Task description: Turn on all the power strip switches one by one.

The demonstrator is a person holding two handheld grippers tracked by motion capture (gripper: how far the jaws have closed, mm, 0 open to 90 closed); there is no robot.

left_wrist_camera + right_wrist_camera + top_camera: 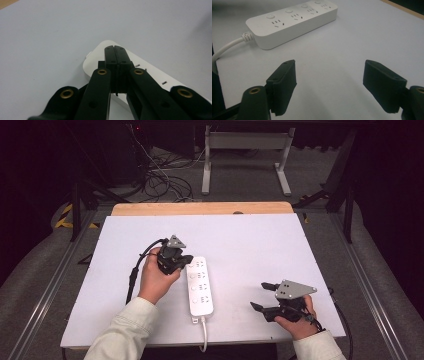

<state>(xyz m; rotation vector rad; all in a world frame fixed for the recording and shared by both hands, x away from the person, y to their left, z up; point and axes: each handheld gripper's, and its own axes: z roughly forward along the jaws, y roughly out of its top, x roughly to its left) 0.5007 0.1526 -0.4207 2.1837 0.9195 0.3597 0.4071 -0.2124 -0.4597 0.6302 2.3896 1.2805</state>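
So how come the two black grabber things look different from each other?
The left hand-held gripper has its jaws pressed together, while the right hand-held gripper holds its jaws wide apart. The left one sits over the far end of the white power strip; the right one is off to the side above bare table, holding nothing. Both are black, each held in one hand.

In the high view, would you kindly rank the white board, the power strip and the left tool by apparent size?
1. white board
2. power strip
3. left tool, which looks close to the strip; partly hidden by the hand, so unsure.
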